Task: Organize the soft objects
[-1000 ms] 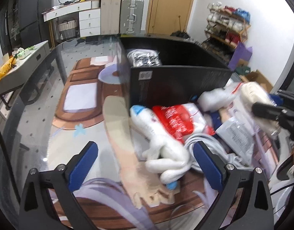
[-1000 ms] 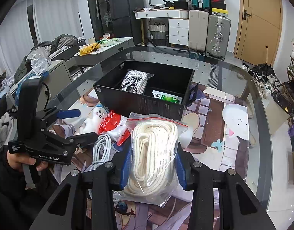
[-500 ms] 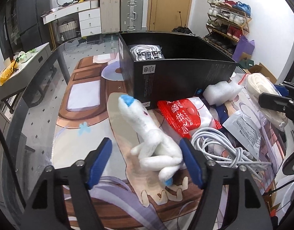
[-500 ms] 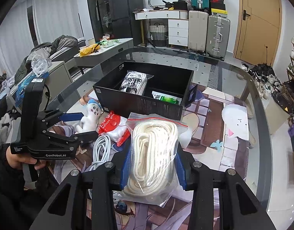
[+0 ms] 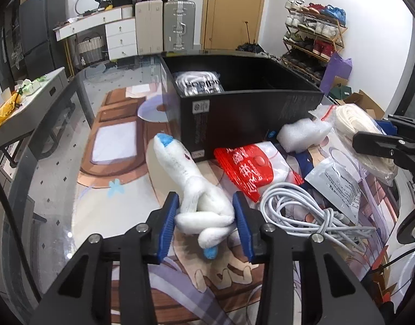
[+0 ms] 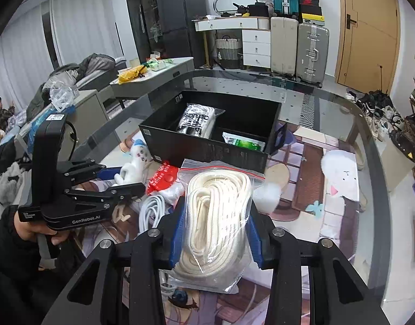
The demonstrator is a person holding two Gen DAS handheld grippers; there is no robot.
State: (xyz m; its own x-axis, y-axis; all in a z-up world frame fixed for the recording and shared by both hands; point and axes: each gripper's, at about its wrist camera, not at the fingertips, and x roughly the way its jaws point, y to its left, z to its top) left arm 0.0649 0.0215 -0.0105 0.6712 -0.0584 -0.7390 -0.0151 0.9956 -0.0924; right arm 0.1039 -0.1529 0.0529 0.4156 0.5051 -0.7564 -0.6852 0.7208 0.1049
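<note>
My left gripper (image 5: 206, 223) is shut on the lower body of a white plush toy (image 5: 190, 187) with a blue tip, which lies on the table mat in front of the black box (image 5: 250, 116). My right gripper (image 6: 217, 233) is shut on a clear zip bag of cream rope (image 6: 218, 214) and holds it before the box (image 6: 207, 151). The box holds a black-and-white packet (image 6: 198, 120) and a green packet (image 6: 244, 143). The left gripper also shows in the right wrist view (image 6: 118, 181), with the plush (image 6: 134, 162) in it.
A red-and-white bag (image 5: 248, 168), a coiled white cable (image 5: 296, 211), a white foam piece (image 5: 302, 132) and a printed pouch (image 5: 337, 184) lie right of the plush. The glass table edge (image 6: 369, 162) curves on the right. Suitcases and drawers stand behind.
My left gripper has closed from wide open onto the plush toy's lower body. My right gripper holds the rope bag in the same place.
</note>
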